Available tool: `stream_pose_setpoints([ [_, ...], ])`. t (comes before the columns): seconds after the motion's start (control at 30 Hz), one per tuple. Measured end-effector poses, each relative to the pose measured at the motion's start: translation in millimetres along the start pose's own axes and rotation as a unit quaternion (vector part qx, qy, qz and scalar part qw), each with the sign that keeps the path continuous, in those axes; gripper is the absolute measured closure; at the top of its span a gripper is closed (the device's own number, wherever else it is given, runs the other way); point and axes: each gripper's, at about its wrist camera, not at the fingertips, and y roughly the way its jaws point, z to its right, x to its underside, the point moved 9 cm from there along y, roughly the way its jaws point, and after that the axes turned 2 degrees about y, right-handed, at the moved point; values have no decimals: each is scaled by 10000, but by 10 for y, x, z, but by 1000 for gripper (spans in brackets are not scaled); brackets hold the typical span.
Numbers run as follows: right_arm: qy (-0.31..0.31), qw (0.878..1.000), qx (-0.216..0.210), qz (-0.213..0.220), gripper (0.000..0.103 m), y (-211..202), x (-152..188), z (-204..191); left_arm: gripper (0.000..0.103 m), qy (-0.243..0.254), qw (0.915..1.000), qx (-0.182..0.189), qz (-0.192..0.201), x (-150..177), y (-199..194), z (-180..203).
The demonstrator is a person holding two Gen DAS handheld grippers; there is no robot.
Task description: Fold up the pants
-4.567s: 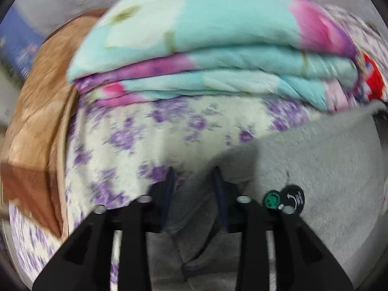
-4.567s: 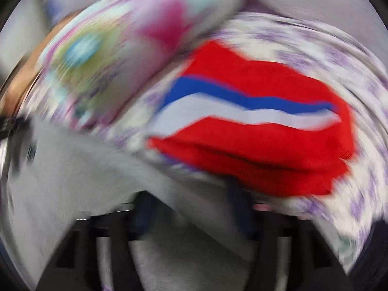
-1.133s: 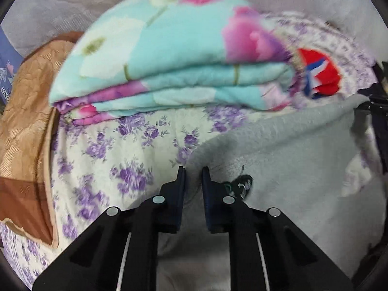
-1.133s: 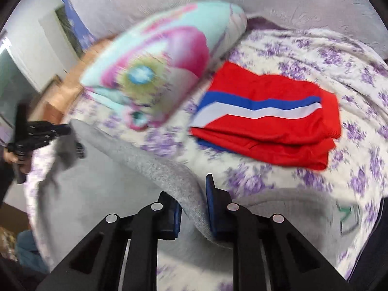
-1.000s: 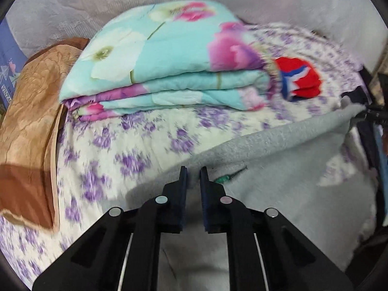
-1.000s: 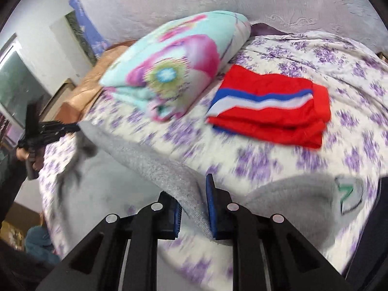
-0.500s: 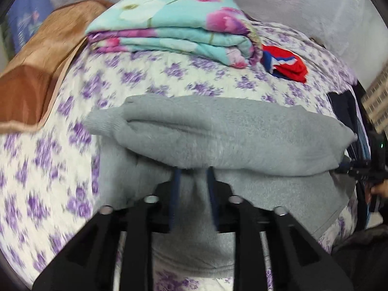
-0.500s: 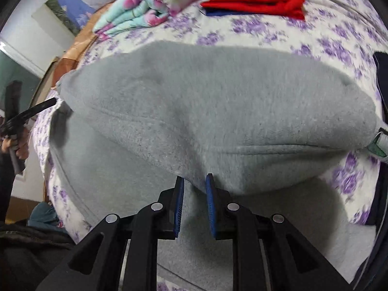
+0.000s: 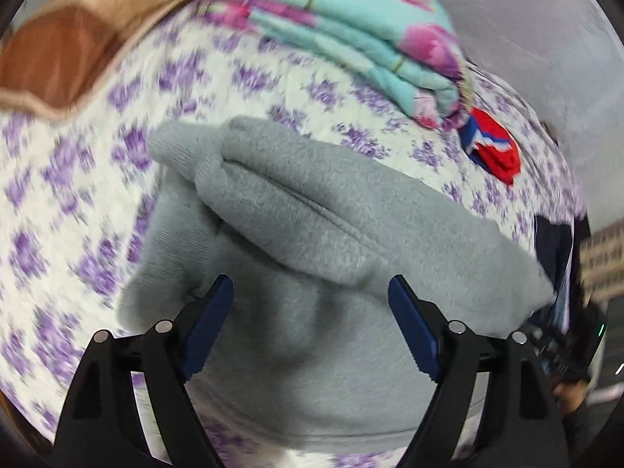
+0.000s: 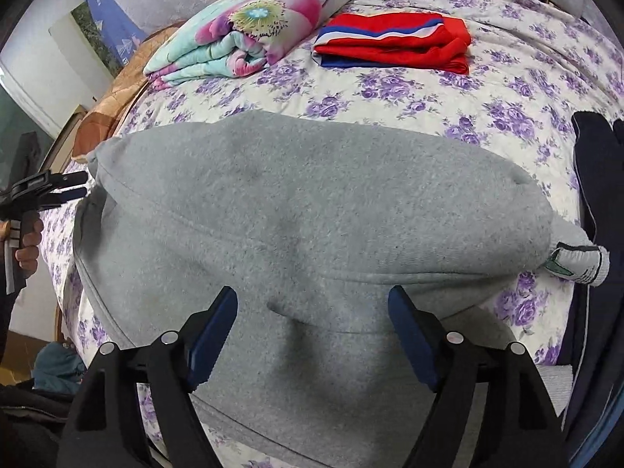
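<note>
The gray pants (image 10: 312,210) lie folded over on the flowery bed (image 10: 429,89), near the red clothes (image 10: 394,41), and both the left gripper (image 9: 311,292) and right gripper (image 10: 312,304) have just been opening wide with nothing pinched, so I think the next move is another fold.

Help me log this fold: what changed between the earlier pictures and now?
Both grippers, left and right, carried the grey pants edge over, laid it down doubled, and have just opened, letting go. The floral quilt and red garment stayed put.

Bare bedspread (image 10: 409,93) separates grey pants (image 10: 312,210) from folded quilt (image 10: 249,35).
</note>
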Motion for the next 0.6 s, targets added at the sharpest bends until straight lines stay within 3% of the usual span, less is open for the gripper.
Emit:
stream_pose_setpoints([
  [0.23, 216, 9996, -94, 124, 17, 1, -25, 25, 24, -1126, 9930, 269, -216, -263, 230, -64],
  [0.37, 105, 9999, 66, 61, 16, 82, -46, 43, 28, -1669, 9855, 143, -262, -408, 322, -144],
  [0.4, 146, 9999, 60, 33, 16, 95, -45, 54, 42, -1643, 9861, -42, -261, -431, 328, -153],
  [0.43, 206, 9998, 24, 55, 16, 92, -49, 61, 70, -1570, 9871, -204, -234, -453, 323, -154],
  [0.47, 234, 9997, 10, 99, 16, 83, -53, 67, 83, -1497, 9882, -255, -210, -469, 310, -152],
  [0.5, 211, 9997, 56, 117, 16, 79, -53, 73, 89, -1446, 9889, -292, -200, -478, 298, -137],
  [0.6, -238, 9992, 308, 51, 16, 116, -24, 18, 92, -1382, 9894, -434, -63, -482, 215, -86],
])
